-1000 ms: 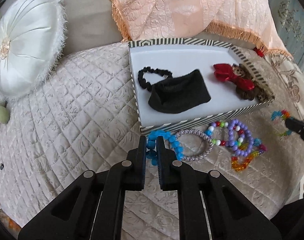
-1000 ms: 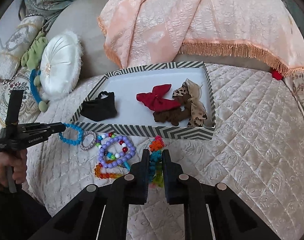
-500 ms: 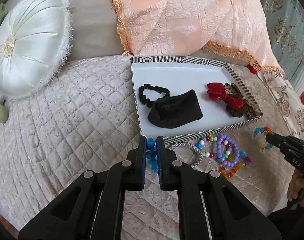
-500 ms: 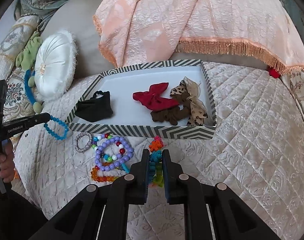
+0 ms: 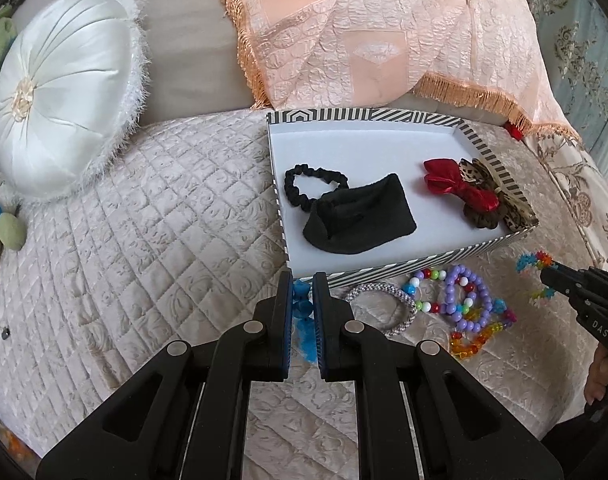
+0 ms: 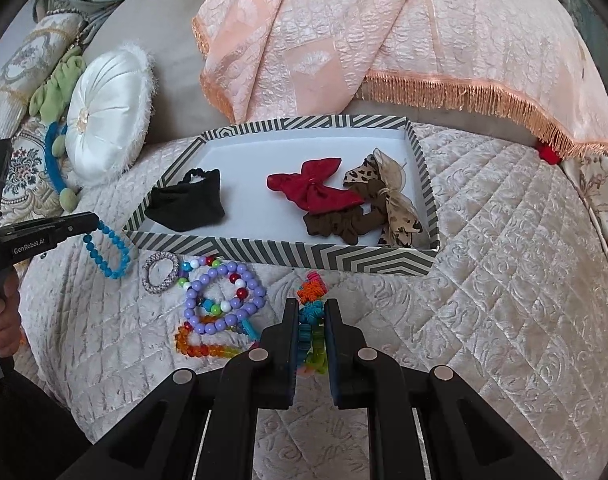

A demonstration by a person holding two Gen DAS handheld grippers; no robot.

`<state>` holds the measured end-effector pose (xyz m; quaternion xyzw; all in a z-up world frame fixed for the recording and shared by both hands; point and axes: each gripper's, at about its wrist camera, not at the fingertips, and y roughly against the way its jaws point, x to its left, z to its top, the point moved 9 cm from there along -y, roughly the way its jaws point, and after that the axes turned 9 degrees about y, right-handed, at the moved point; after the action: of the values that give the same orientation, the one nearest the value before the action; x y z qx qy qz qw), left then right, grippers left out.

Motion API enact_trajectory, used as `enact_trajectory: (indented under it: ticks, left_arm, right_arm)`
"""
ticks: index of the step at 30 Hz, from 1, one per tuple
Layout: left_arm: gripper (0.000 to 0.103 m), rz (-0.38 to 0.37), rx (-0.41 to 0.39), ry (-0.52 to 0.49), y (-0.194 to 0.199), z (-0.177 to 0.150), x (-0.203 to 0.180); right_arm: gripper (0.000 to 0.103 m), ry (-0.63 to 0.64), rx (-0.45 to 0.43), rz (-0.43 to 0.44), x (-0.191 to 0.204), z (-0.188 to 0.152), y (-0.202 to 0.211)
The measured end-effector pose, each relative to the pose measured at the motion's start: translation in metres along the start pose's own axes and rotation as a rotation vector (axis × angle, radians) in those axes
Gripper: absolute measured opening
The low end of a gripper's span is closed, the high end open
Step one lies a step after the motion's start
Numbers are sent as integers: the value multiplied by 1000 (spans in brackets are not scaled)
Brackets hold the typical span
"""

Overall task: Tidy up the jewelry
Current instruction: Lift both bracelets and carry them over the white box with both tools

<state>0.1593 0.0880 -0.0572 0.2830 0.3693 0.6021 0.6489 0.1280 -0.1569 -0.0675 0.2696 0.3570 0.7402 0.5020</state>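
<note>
My left gripper point(image 5: 302, 280) is shut on a blue bead bracelet point(image 5: 302, 304) and holds it lifted; in the right wrist view the bracelet point(image 6: 112, 246) hangs from that gripper point(image 6: 94, 221) left of the striped box point(image 6: 288, 254). My right gripper point(image 6: 311, 308) is shut on a multicoloured knotted bracelet point(image 6: 309, 320), also seen in the left wrist view point(image 5: 533, 262). On the quilt lie a silver bracelet point(image 6: 161, 271), a purple bead bracelet point(image 6: 224, 296) and an orange bead bracelet point(image 6: 200, 346).
The box holds a black pouch point(image 5: 359, 220), a black scrunchie point(image 5: 307, 184), a red bow point(image 5: 459, 186) and leopard and brown hair ties point(image 6: 383, 208). A white round cushion point(image 5: 64, 108) lies to the left. A peach fringed throw point(image 5: 383, 36) hangs behind the box.
My left gripper has lifted the blue bracelet off the quilt and drawn it up and left. My right gripper stays shut on the multicoloured bracelet, barely moved.
</note>
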Motion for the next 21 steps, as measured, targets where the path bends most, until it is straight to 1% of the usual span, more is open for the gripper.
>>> enact_trajectory:
  ticks: [12,18,21]
  left_arm:
    - [8,7,0,-1,-1,0,0]
    - [8,-1,5,-7,-3,-1,-2]
    - [8,-12,-4,-7,0,0,-4]
  right_arm:
    - [11,-17,-1,-29,-6,0,0]
    - [11,-11,9,-54,-6,-2,-2]
    - [11,-30,17,-54,-8,-4,-4]
